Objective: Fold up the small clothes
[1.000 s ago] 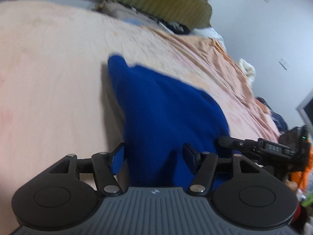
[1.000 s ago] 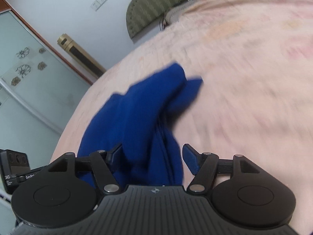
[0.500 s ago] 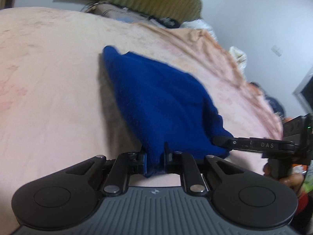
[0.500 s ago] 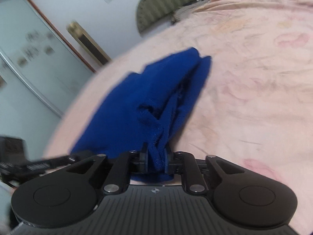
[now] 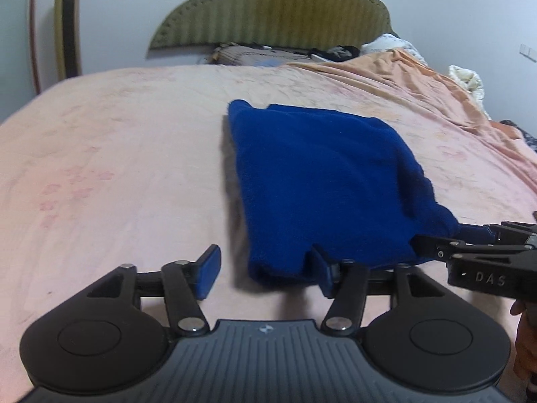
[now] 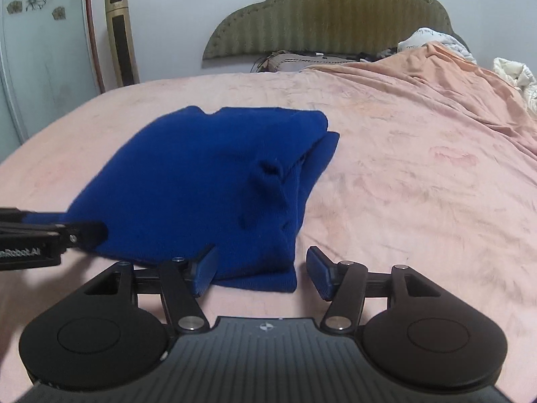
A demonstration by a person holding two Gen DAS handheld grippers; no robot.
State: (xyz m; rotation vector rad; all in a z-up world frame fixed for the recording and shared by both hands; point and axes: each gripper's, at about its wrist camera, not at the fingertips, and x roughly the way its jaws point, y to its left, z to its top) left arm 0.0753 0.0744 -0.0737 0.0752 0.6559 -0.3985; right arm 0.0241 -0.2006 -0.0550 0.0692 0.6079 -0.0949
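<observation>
A blue knitted garment [image 5: 322, 181] lies folded in layers on the pink bedsheet [image 5: 117, 154]. My left gripper [image 5: 266, 273] is open at its near left corner, the cloth's edge lying between the fingers. My right gripper [image 6: 263, 273] is open at the near right corner of the garment [image 6: 208, 181], the folded edge between its fingers. Each gripper shows in the other's view: the right one [image 5: 470, 248] at the garment's right edge, the left one [image 6: 50, 231] at its left edge.
An olive padded headboard [image 5: 272, 10] stands at the far end with pillows and clutter below it. An orange blanket [image 6: 436, 77] is bunched along the right side of the bed. A gold tower fan [image 6: 120, 37] stands by the wall at the left.
Both grippers were shut on the garment's near corners half a second ago; now both have opened and let go. The garment has settled flat on the bed and the views have levelled.
</observation>
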